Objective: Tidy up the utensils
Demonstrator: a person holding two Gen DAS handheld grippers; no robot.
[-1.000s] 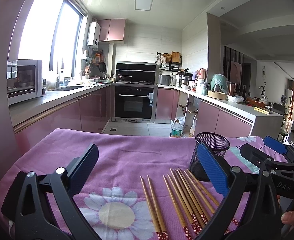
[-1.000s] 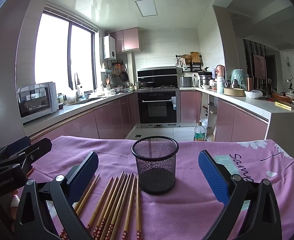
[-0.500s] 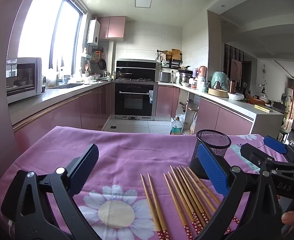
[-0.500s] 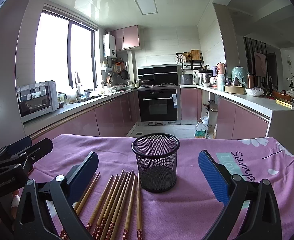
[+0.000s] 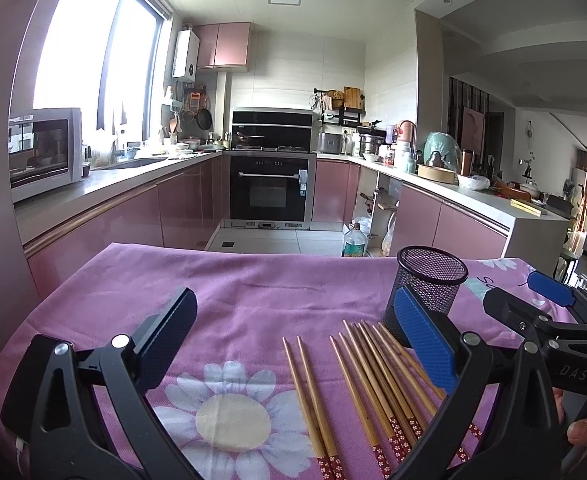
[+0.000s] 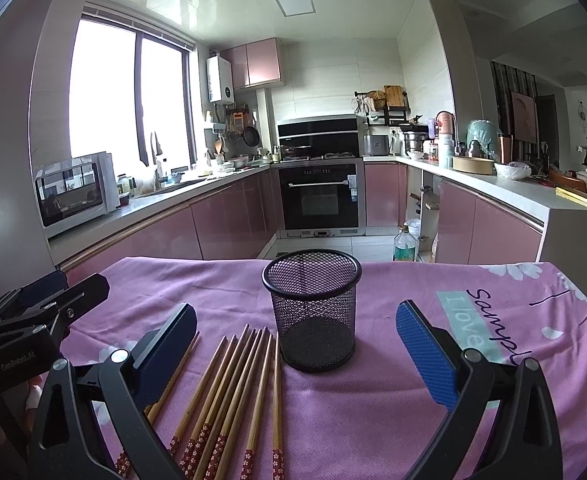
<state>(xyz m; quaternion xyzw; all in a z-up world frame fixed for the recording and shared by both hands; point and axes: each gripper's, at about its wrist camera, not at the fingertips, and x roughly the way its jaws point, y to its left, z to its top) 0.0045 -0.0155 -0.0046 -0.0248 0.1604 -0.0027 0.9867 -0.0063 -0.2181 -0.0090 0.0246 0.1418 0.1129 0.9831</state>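
Wide-open, empty left gripper (image 5: 293, 340) and right gripper (image 6: 297, 340) frame wooden chopsticks (image 6: 229, 392) beside a black mesh cup (image 6: 313, 316), lower centre.

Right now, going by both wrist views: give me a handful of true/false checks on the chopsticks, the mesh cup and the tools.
1. The black mesh cup stands upright and holds no chopsticks. True.
2. The chopsticks lie flat on the purple cloth. True.
3. The left tool is shut on a chopstick. False: its jaws stand wide open and hold nothing.
4. The right tool is open, with the cup ahead between its fingers. True.
5. The chopsticks are all plain wood end to end. False: the near ends have red floral tips.
6. The cup lies tipped on its side. False: it stands on its base.
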